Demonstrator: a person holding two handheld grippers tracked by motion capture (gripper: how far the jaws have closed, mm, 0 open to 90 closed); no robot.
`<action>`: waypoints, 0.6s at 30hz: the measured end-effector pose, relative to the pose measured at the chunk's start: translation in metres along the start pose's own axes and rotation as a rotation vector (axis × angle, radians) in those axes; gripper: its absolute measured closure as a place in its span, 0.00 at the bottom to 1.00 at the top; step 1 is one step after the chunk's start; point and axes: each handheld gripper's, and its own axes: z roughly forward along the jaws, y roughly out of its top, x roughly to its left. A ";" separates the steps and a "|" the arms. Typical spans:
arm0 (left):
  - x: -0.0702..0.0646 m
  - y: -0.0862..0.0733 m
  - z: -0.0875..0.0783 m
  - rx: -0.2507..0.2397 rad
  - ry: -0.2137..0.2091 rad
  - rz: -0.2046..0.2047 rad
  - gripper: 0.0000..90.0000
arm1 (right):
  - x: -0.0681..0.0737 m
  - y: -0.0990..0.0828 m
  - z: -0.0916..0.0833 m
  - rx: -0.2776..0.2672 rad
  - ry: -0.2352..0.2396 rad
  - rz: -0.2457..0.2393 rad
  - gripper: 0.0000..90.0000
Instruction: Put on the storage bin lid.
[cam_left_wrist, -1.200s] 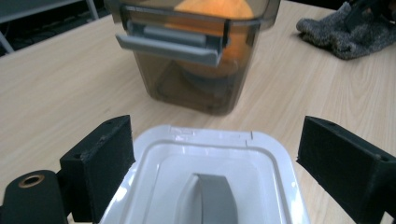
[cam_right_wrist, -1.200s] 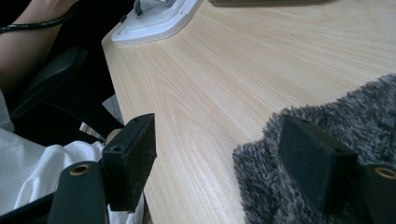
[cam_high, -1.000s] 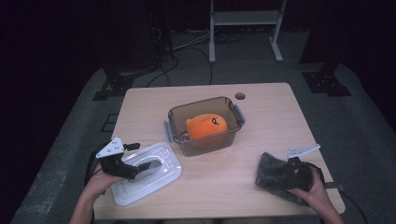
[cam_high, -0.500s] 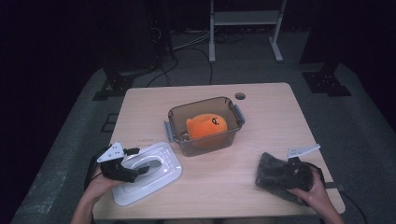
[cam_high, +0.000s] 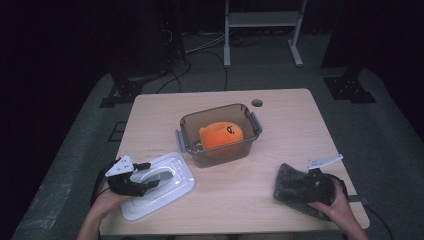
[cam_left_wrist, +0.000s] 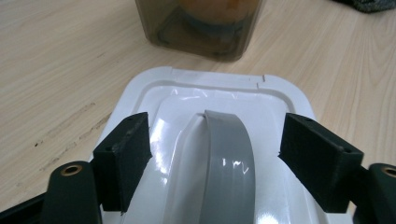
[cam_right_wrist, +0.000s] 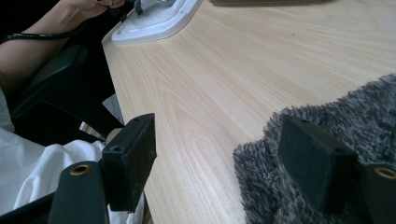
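Note:
A white lid with a grey arched handle lies flat at the table's front left. My left gripper is low over it. In the left gripper view the handle runs between the two pads, with a gap on each side. The jaws have just been closing around it, and my left gripper still stands open. At the front right, my right gripper rests open on a grey fuzzy cloth. One pad lies on the cloth, the other over bare wood.
A smoky clear plastic container stands at mid-table with an orange plush toy inside. The front edge of the table is near both hands. A small round hole is at the table's back.
My left gripper has slid right from the lid's left edge onto its handle, and its jaws have narrowed. The right gripper and the cloth have stayed put.

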 end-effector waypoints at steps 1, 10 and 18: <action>0.000 -0.001 0.000 0.005 -0.005 0.006 0.30 | 0.000 0.000 0.000 0.000 0.000 0.000 0.30; -0.001 -0.005 0.002 0.020 -0.030 0.025 0.46 | 0.000 0.000 0.000 0.000 0.001 -0.001 0.30; -0.002 -0.007 0.003 0.030 -0.036 0.042 0.57 | 0.000 0.000 0.000 0.000 0.001 -0.004 0.30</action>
